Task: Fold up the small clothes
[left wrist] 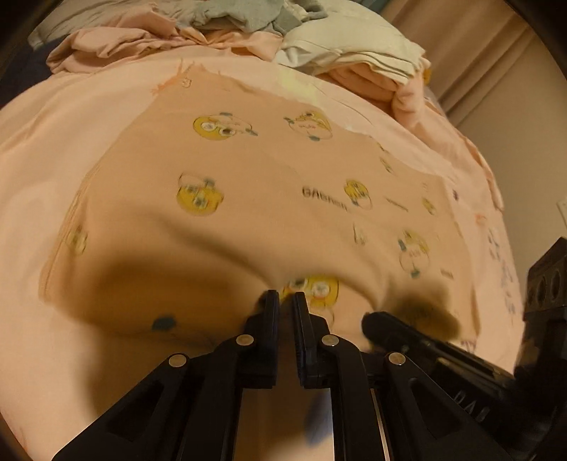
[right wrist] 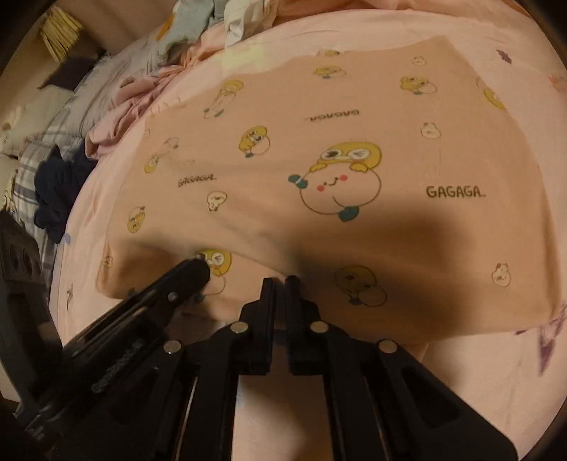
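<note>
A peach garment (left wrist: 248, 198) printed with yellow cartoon figures and "GAGAGA" lies spread on a pink bedsheet (left wrist: 53, 117); it also shows in the right wrist view (right wrist: 336, 170). My left gripper (left wrist: 286, 296) is shut on the garment's near edge, which is lifted a little. My right gripper (right wrist: 280, 282) is shut on the same near edge, just to the right. The right gripper shows in the left wrist view (left wrist: 372, 319), and the left gripper in the right wrist view (right wrist: 198, 266).
Crumpled pink, grey and white clothes (left wrist: 230, 21) are piled at the far end of the bed, with folded pale items (left wrist: 365, 60) to their right. A dark blue garment (right wrist: 56, 191) and plaid bedding (right wrist: 46, 142) lie at the left. A wall (left wrist: 514, 142) runs on the right.
</note>
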